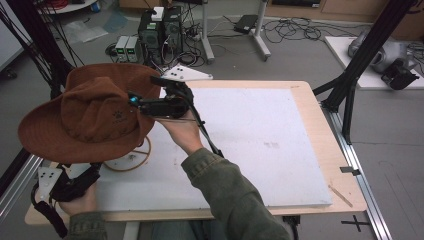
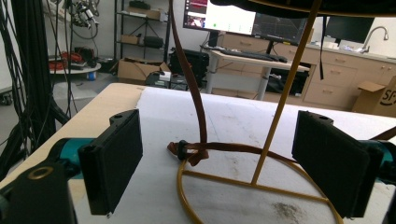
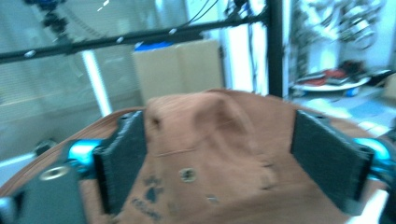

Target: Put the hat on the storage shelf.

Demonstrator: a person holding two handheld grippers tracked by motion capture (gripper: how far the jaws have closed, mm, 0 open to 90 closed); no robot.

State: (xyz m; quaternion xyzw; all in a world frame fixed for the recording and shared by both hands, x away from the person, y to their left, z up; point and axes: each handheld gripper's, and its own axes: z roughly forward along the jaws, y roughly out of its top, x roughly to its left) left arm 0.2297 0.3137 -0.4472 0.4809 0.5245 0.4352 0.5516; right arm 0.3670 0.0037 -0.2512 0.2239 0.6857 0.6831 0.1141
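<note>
A brown wide-brimmed hat (image 1: 90, 115) sits on a yellow wire stand (image 1: 145, 159) at the left of the white board (image 1: 260, 140). My right gripper (image 1: 131, 100) reaches across to the hat's crown. In the right gripper view this gripper (image 3: 224, 158) is open, one jaw on each side of the crown (image 3: 210, 135). My left gripper (image 1: 82, 175) lies low under the brim at the table's front left corner. It stands open (image 2: 224, 163) and faces the stand's base ring (image 2: 184, 196) and upright rod (image 2: 280, 107). The hat's brown cord (image 2: 191, 93) hangs down onto the ring.
Computer boxes (image 1: 160, 30) and cables stand on the floor behind the table. Black frame posts rise at the right (image 1: 360, 65) and at the far left. The wooden table edge (image 1: 330, 150) borders the board on the right.
</note>
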